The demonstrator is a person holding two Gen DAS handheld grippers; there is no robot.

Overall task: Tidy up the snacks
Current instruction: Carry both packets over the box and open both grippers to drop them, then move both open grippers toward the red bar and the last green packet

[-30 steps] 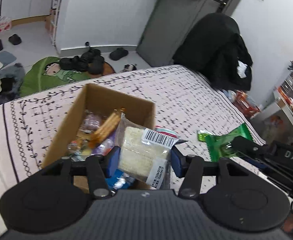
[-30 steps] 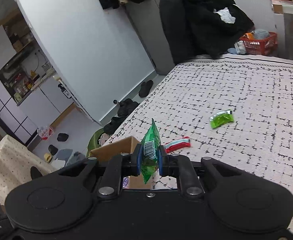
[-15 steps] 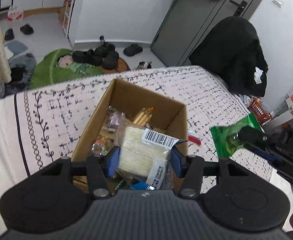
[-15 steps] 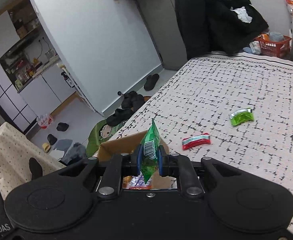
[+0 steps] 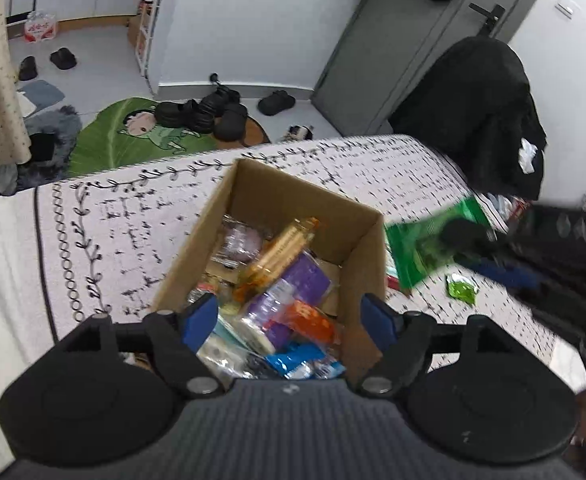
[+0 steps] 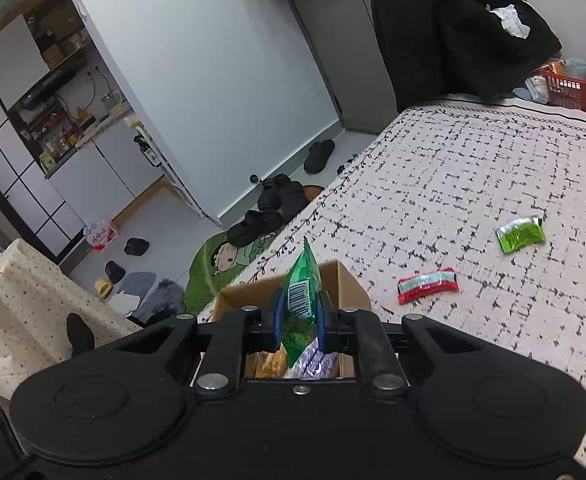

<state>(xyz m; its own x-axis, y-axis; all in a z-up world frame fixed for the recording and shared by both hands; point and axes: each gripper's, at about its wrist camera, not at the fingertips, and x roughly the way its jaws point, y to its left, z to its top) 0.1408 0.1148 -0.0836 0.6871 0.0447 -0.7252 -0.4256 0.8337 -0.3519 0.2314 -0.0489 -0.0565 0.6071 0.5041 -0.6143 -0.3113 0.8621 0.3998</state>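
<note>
A cardboard box (image 5: 367, 248) full of mixed snack packets stands on the patterned bed. My left gripper (image 5: 291, 316) is open and empty just above the box's near end. My right gripper (image 6: 298, 322) is shut on a green snack packet (image 6: 301, 292) and holds it over the box's edge (image 6: 347, 280); the same packet (image 5: 421, 240) shows at the box's right side in the left wrist view. A red-and-white packet (image 6: 427, 285) and a small green packet (image 6: 520, 234) lie loose on the bed to the right.
The bed (image 6: 493, 168) ends near the box at a drop to the floor, where shoes (image 5: 201, 112) and a green mat (image 5: 133, 140) lie. A black coat (image 6: 453, 28) hangs at the far end. A red basket (image 6: 569, 86) sits beyond the bed.
My left gripper opened and let go of the clear barcoded packet, which is now in the box. My right gripper carried the green packet closer, over the box.
</note>
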